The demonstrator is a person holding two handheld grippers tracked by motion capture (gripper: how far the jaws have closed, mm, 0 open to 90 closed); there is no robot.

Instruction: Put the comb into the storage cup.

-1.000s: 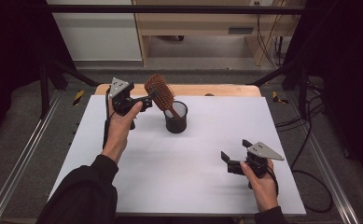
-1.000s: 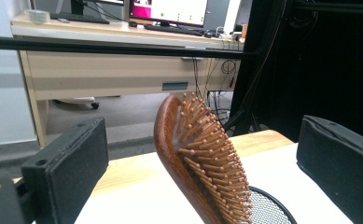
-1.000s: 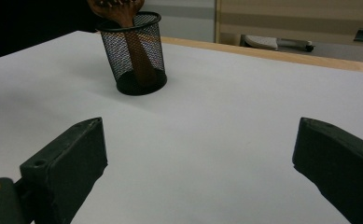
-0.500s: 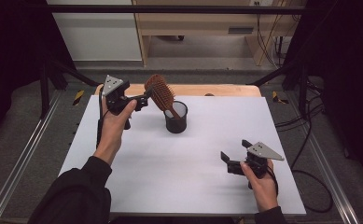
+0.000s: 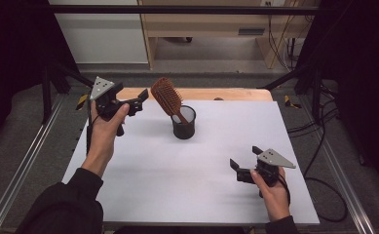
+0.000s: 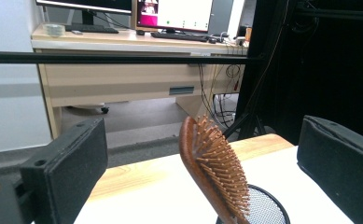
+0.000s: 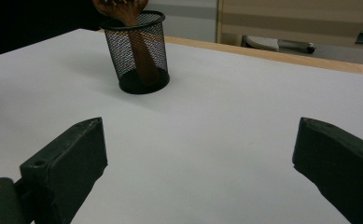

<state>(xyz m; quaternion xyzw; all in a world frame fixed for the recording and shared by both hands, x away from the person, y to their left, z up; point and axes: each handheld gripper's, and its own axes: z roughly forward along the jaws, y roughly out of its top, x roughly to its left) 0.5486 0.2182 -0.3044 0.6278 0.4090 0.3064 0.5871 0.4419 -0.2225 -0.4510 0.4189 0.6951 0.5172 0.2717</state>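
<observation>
A brown wooden hairbrush (image 5: 166, 96) stands handle-down in a black mesh cup (image 5: 183, 124) at the back middle of the white table (image 5: 177, 175), its head leaning left. My left gripper (image 5: 139, 101) hangs open just left of the brush head, a small gap apart from it. In the left gripper view the brush (image 6: 212, 172) and the cup rim (image 6: 268, 209) sit ahead between wide jaws of the left gripper (image 6: 205, 140). My right gripper (image 5: 245, 157) is open and holds nothing low at the front right. It faces the cup (image 7: 137, 56) from far off.
A wooden strip (image 5: 236, 94) runs along the table's far edge. Metal rails (image 5: 26, 161) flank the table, and cables (image 5: 323, 146) trail on the floor at the right. A desk (image 6: 137, 70) with monitors stands beyond.
My left gripper has drawn back to the left, away from the brush head it was against. The brush stays leaning in the cup. The right gripper has not moved.
</observation>
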